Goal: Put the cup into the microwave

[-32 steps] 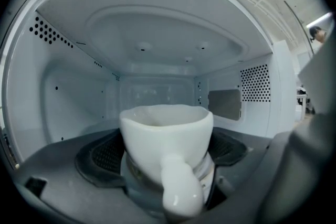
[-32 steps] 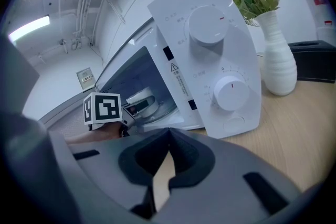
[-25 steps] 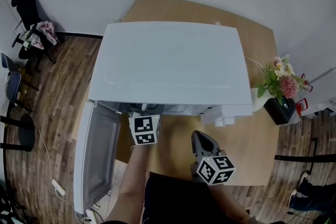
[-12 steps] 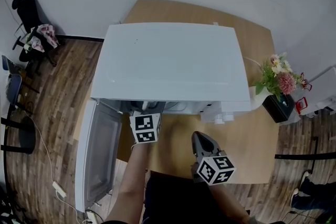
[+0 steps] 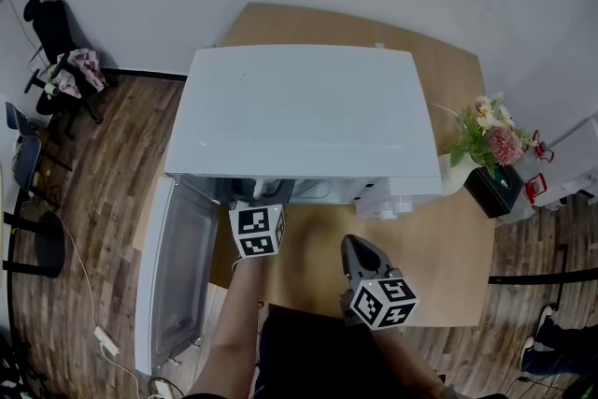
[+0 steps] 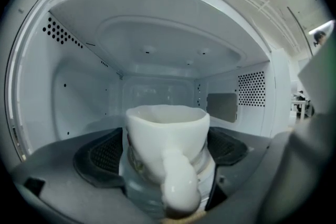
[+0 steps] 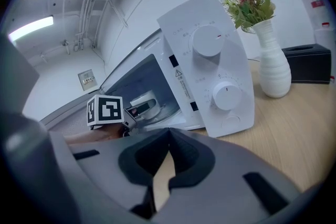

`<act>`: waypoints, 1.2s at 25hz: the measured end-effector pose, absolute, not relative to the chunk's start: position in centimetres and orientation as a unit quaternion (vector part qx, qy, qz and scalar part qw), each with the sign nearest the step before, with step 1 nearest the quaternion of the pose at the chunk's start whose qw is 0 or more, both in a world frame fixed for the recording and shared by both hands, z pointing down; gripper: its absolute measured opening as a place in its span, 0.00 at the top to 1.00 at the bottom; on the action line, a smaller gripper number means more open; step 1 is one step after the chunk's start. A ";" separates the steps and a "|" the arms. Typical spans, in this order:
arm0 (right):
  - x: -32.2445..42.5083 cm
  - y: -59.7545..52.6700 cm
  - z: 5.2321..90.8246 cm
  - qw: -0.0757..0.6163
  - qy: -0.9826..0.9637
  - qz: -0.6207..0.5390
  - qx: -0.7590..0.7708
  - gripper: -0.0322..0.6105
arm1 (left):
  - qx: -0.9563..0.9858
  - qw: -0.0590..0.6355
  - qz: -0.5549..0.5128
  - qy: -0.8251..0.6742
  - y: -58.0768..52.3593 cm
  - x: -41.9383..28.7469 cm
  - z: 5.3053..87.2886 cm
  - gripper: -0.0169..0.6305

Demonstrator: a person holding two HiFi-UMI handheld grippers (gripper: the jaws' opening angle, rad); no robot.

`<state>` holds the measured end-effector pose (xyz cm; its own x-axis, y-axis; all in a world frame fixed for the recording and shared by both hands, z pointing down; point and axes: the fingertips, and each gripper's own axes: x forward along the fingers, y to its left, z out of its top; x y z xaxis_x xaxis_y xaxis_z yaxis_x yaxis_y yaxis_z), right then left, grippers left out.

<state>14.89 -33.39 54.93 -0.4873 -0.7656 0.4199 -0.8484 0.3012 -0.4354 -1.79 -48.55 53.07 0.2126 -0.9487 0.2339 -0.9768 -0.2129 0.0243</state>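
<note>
Left gripper view looks into the open microwave, where the left hand-held gripper pinches the white cup between its dark pads, handle toward the camera, the cup inside the cavity. From above, the door is swung out to the left. The right hand-held gripper hangs over the wooden counter before the control panel, its jaws pressed together on nothing. A white vase of flowers stands beside the microwave.
</note>
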 end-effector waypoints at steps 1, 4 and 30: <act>14.9 -33.4 54.9 0.065 -0.804 0.312 0.502 0.96 | 0.774 0.087 0.083 -0.622 -48.3 -1.8 53.1 0.25; 14.9 -33.5 54.7 0.061 -0.806 0.310 0.501 0.96 | 0.773 0.096 0.079 -0.622 -47.6 -1.7 53.2 0.25; 16.3 -33.0 52.7 0.029 -0.792 0.300 0.532 0.96 | 0.779 0.158 0.090 -0.601 -37.8 -0.7 54.1 0.25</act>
